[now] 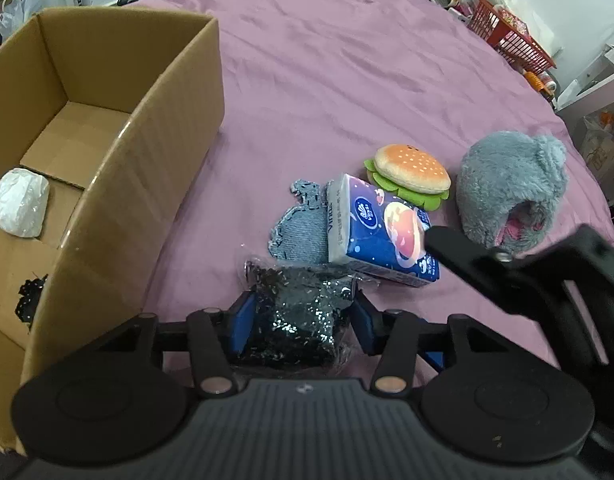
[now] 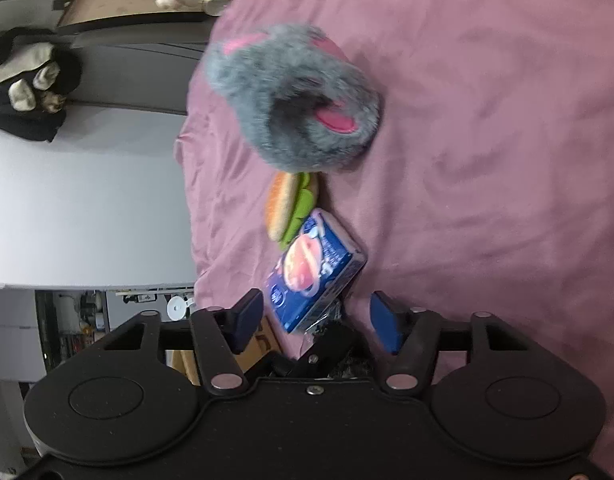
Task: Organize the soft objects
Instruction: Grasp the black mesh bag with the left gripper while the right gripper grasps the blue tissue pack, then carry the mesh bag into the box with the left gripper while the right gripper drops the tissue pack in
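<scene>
Sequins glittered on the dark bagged pouch (image 1: 303,312) clamped by the left gripper (image 1: 303,322); right gripper (image 2: 317,320) gaped; cardboard box (image 1: 155,152), upper left, held a white bundle (image 1: 21,208).

Readable text: one brand name on the tissue pack

The blue tissue pack (image 1: 381,232) carried the only legible lettering: "Vinda" ran along its white side panel in the left wrist view, with a line of small print beside it too fine to read. A round blue logo sat on its printed top face, its lettering unreadable. In the right wrist view the same pack (image 2: 315,272) was blurred, and nothing on it could be read.
</scene>
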A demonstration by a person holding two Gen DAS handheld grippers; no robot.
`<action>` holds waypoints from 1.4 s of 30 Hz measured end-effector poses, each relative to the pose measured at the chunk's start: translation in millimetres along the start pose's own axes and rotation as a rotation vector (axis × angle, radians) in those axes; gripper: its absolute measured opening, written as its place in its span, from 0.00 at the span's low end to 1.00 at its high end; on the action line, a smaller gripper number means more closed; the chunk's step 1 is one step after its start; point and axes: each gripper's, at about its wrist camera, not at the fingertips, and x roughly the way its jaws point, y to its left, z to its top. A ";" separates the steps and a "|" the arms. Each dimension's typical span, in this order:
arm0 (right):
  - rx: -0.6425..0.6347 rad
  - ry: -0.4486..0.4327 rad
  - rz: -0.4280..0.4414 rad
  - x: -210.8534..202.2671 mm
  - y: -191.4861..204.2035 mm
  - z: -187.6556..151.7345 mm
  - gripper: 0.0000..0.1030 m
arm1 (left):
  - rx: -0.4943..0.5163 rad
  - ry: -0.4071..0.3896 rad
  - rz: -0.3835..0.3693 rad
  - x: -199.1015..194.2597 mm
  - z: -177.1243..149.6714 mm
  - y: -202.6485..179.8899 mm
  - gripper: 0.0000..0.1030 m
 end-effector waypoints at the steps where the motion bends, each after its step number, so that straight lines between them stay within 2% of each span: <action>1: 0.012 0.004 -0.002 3.5 -1.6 1.0 0.57 | -0.002 0.007 0.000 0.8 1.2 0.5 0.46; 3: 0.034 0.013 -0.001 9.7 -4.5 2.5 0.52 | -0.014 0.020 -0.006 2.0 3.4 3.4 0.46; 8: 0.081 0.022 0.015 18.5 -11.8 7.1 0.46 | -0.020 0.039 -0.007 5.3 6.7 3.5 0.46; 10: 0.095 0.020 0.023 18.5 -16.1 10.0 0.40 | -0.015 0.043 -0.005 6.8 6.6 2.3 0.46; 11: 0.098 0.013 0.014 18.0 -17.2 11.1 0.30 | -0.011 0.043 -0.004 7.4 6.4 1.3 0.46; 15: 0.058 -0.032 -0.021 6.4 -17.9 11.7 0.25 | 0.028 0.026 0.008 5.9 3.6 -3.2 0.45; 18: 0.018 -0.072 -0.043 -7.0 -12.5 9.0 0.22 | 0.048 0.008 0.013 2.9 -0.2 -5.7 0.42; 24: -0.022 -0.118 -0.051 -29.5 -5.8 2.2 0.21 | 0.014 -0.013 -0.015 -10.0 -6.9 -1.0 0.39; 32: -0.104 -0.195 -0.029 -59.0 11.3 -7.9 0.21 | 0.024 -0.066 -0.060 -39.1 -20.4 -6.5 0.39; 42: -0.237 -0.238 0.012 -85.0 44.5 -25.7 0.21 | 0.040 -0.130 -0.099 -84.5 -24.0 2.7 0.39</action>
